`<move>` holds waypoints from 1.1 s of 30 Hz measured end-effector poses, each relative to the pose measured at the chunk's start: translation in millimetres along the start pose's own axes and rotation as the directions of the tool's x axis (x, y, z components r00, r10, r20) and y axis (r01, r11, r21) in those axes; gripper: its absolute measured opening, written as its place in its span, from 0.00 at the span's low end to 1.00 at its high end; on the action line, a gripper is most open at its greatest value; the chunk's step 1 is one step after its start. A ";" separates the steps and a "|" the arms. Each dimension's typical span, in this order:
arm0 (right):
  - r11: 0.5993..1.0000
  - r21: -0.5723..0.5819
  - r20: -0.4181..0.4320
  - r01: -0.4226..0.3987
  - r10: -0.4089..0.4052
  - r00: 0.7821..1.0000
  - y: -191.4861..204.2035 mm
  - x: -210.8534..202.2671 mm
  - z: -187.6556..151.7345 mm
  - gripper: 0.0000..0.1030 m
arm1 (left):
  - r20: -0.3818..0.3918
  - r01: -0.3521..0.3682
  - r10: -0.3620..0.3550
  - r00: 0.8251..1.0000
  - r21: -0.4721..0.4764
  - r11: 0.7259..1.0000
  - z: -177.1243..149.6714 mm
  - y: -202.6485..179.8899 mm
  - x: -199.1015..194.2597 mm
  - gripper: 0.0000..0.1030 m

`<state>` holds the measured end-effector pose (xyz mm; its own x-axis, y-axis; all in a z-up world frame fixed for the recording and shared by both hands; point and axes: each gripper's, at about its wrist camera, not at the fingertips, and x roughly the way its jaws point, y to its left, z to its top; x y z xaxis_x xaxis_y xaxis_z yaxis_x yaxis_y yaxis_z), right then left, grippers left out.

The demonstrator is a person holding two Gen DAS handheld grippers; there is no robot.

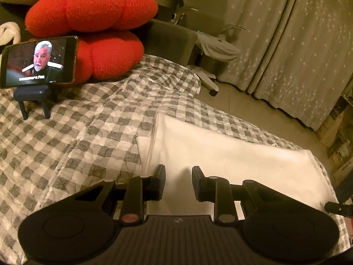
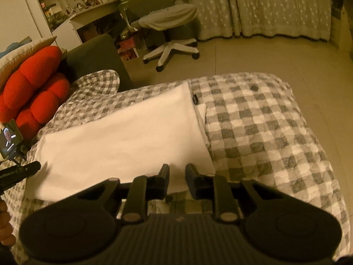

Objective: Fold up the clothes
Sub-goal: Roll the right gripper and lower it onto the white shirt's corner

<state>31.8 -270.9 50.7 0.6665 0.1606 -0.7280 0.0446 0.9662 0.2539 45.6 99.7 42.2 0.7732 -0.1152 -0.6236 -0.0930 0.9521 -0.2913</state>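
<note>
Both tools, L (image 1: 178, 182) & R (image 2: 177, 180), part-open, empty over white garment (image 2: 123, 137); phone (image 1: 38, 61), red cushions (image 1: 92, 8) behind.

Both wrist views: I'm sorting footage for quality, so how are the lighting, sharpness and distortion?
Left wrist view: dim orange cast, white garment washed out, phone screen bright, edges bowed by fisheye. Right wrist view: same cast, garment's left end smeared, curtain soft.

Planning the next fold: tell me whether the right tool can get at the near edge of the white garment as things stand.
Probably yes. The right tool is open and empty, right at the near edge of the white garment, which lies flat on the checkered blanket with nothing on top of it.
</note>
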 end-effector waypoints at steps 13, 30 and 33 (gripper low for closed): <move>0.999 -0.026 0.039 0.047 -0.046 0.998 8.4 -2.3 2.9 0.24 | 0.004 -0.003 0.003 1.000 0.003 1.000 0.8 -0.7 -3.7 0.25; 0.993 -0.023 -0.017 0.117 -0.117 0.993 -0.8 15.5 -0.8 0.29 | -0.022 -0.015 0.016 1.000 0.010 1.000 -0.3 -1.6 0.4 0.25; 0.993 0.001 -0.016 0.116 -0.116 0.993 -4.5 14.3 0.3 0.30 | -0.016 -0.016 0.016 1.000 0.008 1.000 0.5 -0.8 -1.5 0.25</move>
<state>41.3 -273.0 39.4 0.6448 0.0510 -0.7626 0.1223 0.9780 0.1688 44.8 99.3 43.7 0.7616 -0.1041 -0.6396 -0.1003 0.9562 -0.2750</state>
